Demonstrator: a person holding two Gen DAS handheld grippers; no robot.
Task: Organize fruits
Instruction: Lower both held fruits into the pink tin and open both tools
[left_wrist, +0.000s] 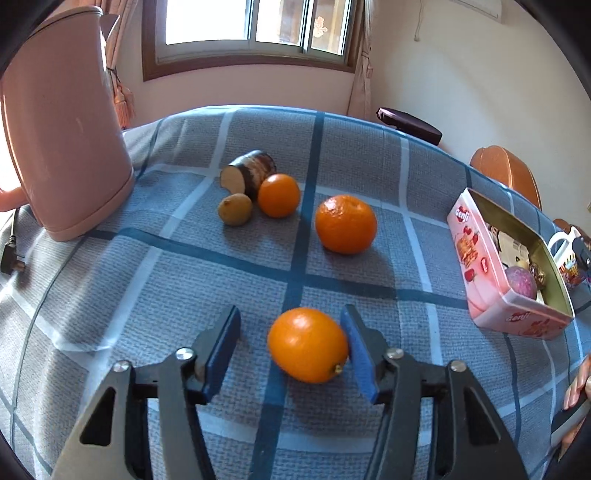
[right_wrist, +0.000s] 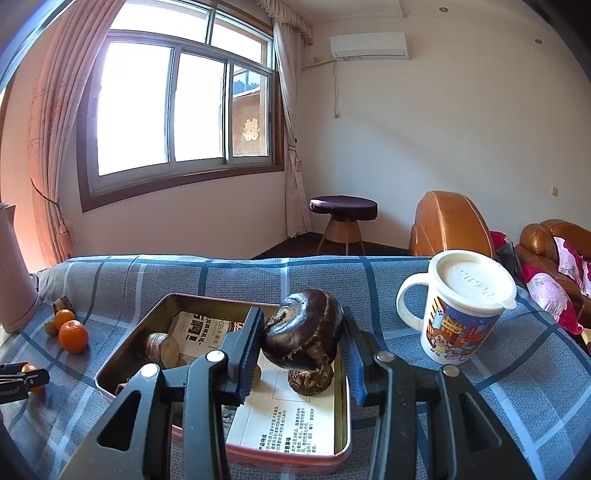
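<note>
My left gripper (left_wrist: 291, 332) is open around a small orange (left_wrist: 308, 345) on the checked tablecloth; the fruit touches the right pad, with a gap to the left pad. Farther off lie a bigger orange (left_wrist: 346, 224), another small orange (left_wrist: 279, 195), a small brownish fruit (left_wrist: 235, 209) and a dark cut root piece (left_wrist: 249, 173). My right gripper (right_wrist: 301, 336) is shut on a dark brown water chestnut (right_wrist: 301, 328), held above the open pink tin (right_wrist: 110, 373). Inside the tin are another chestnut (right_wrist: 310, 380) and a cut root piece (right_wrist: 162, 349).
A pink kettle (left_wrist: 62, 125) stands at the left with its plug (left_wrist: 11, 258) on the cloth. A lidded cartoon mug (right_wrist: 461, 310) stands right of the tin. The pink tin (left_wrist: 480, 258) is at the right in the left wrist view. A stool (right_wrist: 343, 218) and brown sofa (right_wrist: 450, 225) stand beyond the table.
</note>
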